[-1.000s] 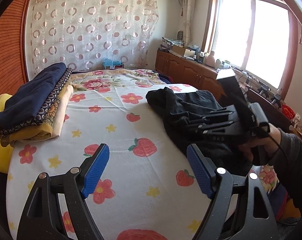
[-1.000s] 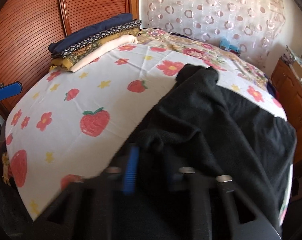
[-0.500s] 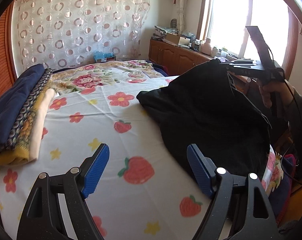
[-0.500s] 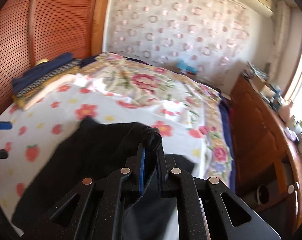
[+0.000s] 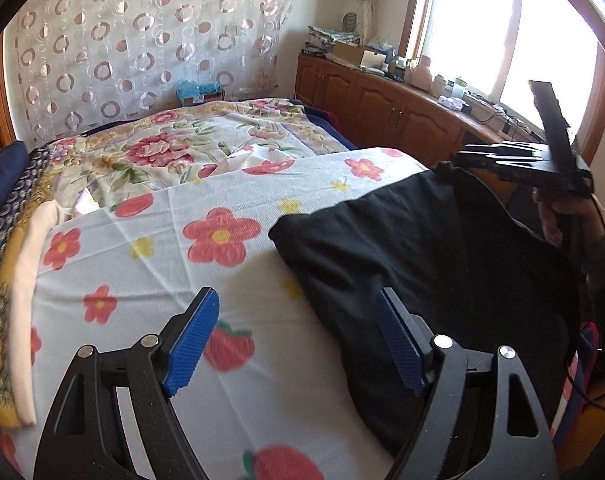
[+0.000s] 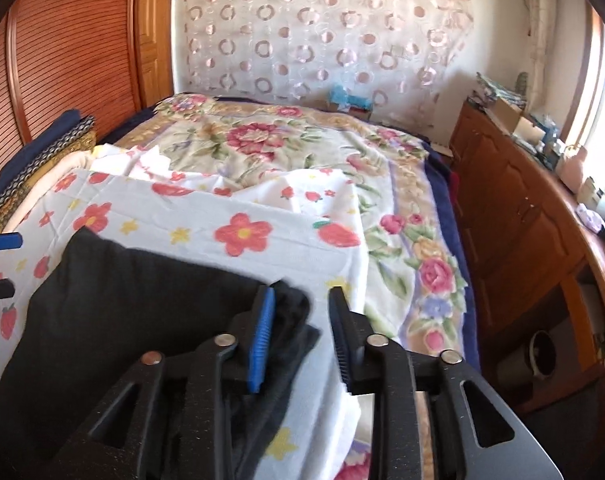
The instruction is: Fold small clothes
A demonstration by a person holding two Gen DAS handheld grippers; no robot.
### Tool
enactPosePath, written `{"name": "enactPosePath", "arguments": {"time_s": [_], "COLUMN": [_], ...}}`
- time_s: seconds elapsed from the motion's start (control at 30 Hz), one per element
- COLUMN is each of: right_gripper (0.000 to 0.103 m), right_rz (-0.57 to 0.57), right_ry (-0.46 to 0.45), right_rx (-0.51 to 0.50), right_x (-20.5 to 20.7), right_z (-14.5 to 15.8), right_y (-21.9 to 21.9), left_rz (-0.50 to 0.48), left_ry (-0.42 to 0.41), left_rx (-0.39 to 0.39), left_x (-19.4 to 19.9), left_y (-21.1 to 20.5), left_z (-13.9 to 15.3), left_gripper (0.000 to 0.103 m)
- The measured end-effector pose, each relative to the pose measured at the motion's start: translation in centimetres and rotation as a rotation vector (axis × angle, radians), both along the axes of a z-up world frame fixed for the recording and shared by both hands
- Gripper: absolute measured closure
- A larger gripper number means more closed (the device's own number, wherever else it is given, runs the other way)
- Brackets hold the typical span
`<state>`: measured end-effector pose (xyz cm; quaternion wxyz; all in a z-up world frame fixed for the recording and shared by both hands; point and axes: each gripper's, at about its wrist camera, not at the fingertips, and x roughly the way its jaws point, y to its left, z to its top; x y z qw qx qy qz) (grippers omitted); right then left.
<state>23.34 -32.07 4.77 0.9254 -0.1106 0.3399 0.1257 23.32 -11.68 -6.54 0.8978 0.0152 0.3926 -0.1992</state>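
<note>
Left wrist view: my left hand-held gripper (image 5: 296, 344) stands wide open with nothing between its pads; it hovers over the strawberry sheet (image 5: 150, 264) right at the near-left edge of the black garment (image 5: 422, 264); garment lies on the right part of the bed, one corner up at my right hand-held gripper (image 5: 448, 166); step in hand, I judge: laying it out flat before the first fold; next move calls for me to take that near edge and pull it smooth; open sheet to the left, folded stack (image 5: 10, 264) at the far left edge.

Right wrist view: my right hand-held gripper (image 6: 302, 328) is opening; black cloth sits between the jaws against the blue pad, not pressed by both; bed's right edge and the wooden cabinet (image 6: 522, 240) are near, so room is leftward.
</note>
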Motion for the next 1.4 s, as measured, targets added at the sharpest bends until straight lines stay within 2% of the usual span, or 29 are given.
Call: {"name": "enactPosePath", "arguments": {"time_s": [0.13,0.23,0.3,0.4,0.53,0.57,0.6,0.63,0.67,0.73,0.8,0.97,1.03,1.07,1.1,1.13,1.17,1.27,1.3,1.33,1.37,1.4], "right_gripper": [0.061,0.061,0.061,0.061,0.064,0.076,0.084,0.097,0.099,0.101,0.101,0.101,0.098,0.092,0.09,0.086,0.082,0.072,0.071,0.069,0.068,0.068], "right_rz": [0.018,0.05,0.065,0.083,0.118,0.129,0.14,0.154,0.17,0.174,0.121,0.026,0.005,-0.003,-0.016,-0.028,-0.036,-0.039,-0.04,-0.04,-0.038,-0.036], "right_ry": [-0.007,0.042,0.074,0.051,0.08,0.083,0.084,0.084,0.073,0.025,0.001,0.038,0.045,0.044,0.036,0.026,0.014,-0.031,-0.047,-0.056,-0.063,-0.068], "right_rx": [0.055,0.078,0.069,0.023,0.032,0.032,0.033,0.039,0.054,0.072,0.082,0.08,0.063,0.068,0.067,0.062,0.063,0.062,0.053,0.048,0.046,0.046], "right_x": [-0.6,-0.3,0.2,0.5,1.2,1.3,1.6,1.7,1.6,1.4,1.4,2.0,2.0,1.9,1.6,1.4,0.9,-1.9,-2.9,-3.9,-5.0,-6.1], "right_z": [0.4,-0.8,-1.6,-2.0,-2.2,-2.3,-2.4,-2.4,-2.2,-1.7,-1.5,-1.9,-1.8,-1.5,-1.1,-0.5,0.1,1.6,2.0,2.3,2.5,2.6], "right_y": [-0.2,0.1,0.6,0.9,0.7,0.5,0.2,0.0,-0.3,-0.8,-1.9,-3.6,-3.6,-3.8,-3.9,-3.6,-3.6,-2.4,-2.1,-2.0,-1.9,-1.7], "left_rz": [-0.007,-0.02,-0.026,-0.038,-0.073,-0.081,-0.091,-0.111,-0.122,-0.127,-0.114,-0.099,-0.081,-0.061,-0.054,-0.061,-0.073,-0.083,-0.08,-0.08,-0.081,-0.086], "left_ry": [0.013,0.026,0.037,0.045,0.067,0.072,0.076,0.078,0.066,0.023,-0.004,-0.003,0.006,0.002,-0.005,-0.015,-0.026,-0.045,-0.046,-0.05,-0.058,-0.063], "left_rx": [0.014,0.024,0.017,0.007,-0.014,-0.022,-0.029,-0.043,-0.045,-0.052,-0.05,-0.004,0.015,0.036,0.04,0.031,0.014,-0.01,-0.012,-0.021,-0.04,-0.049], "left_x": [2.5,4.2,4.7,5.4,6.1,6.3,6.5,6.5,6.3,6.2,6.2,6.6,6.7,6.6,6.4,6.0,5.4,3.8,3.2,2.8,2.1,1.5], "left_y": [-0.7,-1.1,-1.3,-1.5,-1.8,-2.0,-2.1,-2.2,-2.4,-2.4,-2.4,-2.7,-2.7,-2.7,-2.5,-2.3,-2.1,-1.6,-1.4,-1.2,-1.0,-0.9], "left_z": [-0.5,-1.1,-1.4,-1.9,-2.3,-2.4,-2.4,-2.3,-2.2,-1.3,-0.4,-0.6,-0.7,-0.6,-0.4,0.0,0.5,1.8,2.2,2.4,2.8,3.1], "left_gripper": [0.022,0.022,0.022,0.027,0.047,0.054,0.06,0.078,0.091,0.094,0.094,0.093,0.089,0.083,0.08,0.074,0.063,0.048,0.044,0.03,0.023,0.023]}}
